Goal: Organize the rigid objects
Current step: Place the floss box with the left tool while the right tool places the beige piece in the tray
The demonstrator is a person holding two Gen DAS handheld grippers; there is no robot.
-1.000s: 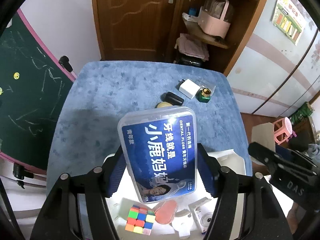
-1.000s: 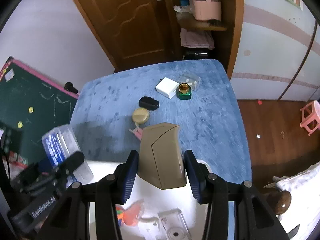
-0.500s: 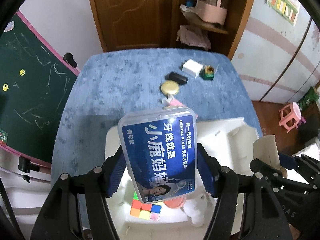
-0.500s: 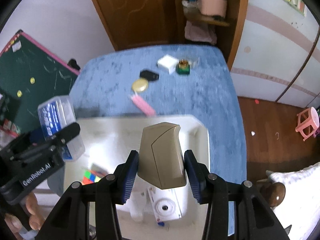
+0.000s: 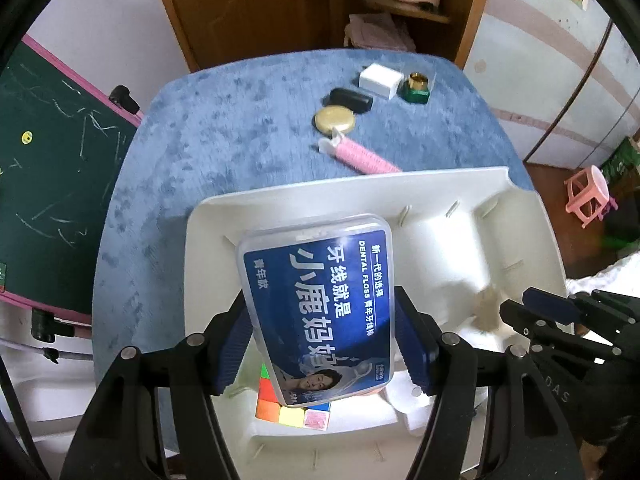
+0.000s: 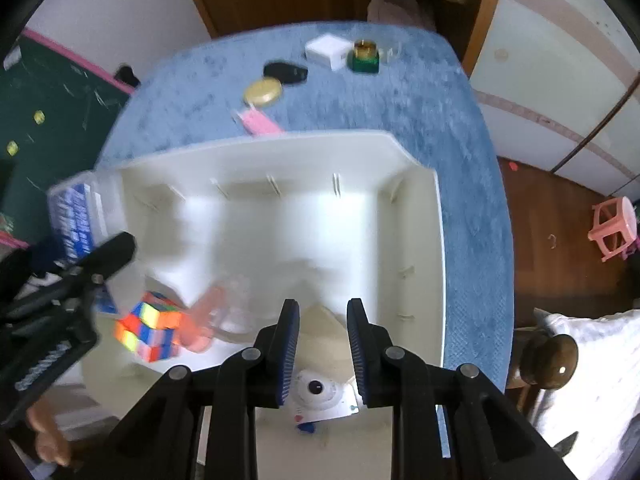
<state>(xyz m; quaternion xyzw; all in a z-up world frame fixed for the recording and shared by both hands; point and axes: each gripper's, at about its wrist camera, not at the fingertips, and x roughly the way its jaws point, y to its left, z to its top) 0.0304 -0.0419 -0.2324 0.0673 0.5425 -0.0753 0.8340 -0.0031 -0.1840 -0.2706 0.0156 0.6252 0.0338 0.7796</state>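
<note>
My left gripper is shut on a clear dental floss box with a blue label, held just above the left part of the white bin. A colour cube lies in the bin under it. My right gripper hangs over the bin's right side, its jaws closing to a narrow gap with nothing between them. Below them a beige box lies loose in the bin, blurred in the left wrist view. A white round-lens device sits nearer me.
Beyond the bin on the blue table lie a pink roller, a gold round tin, a black case, a white block and a green bottle. A chalkboard stands at the left, a pink stool at the right.
Both grippers have sunk toward the bin, which now fills the views. The right gripper let go of the beige box, which dropped into the bin, and its jaws narrowed. The left grip is unchanged.
</note>
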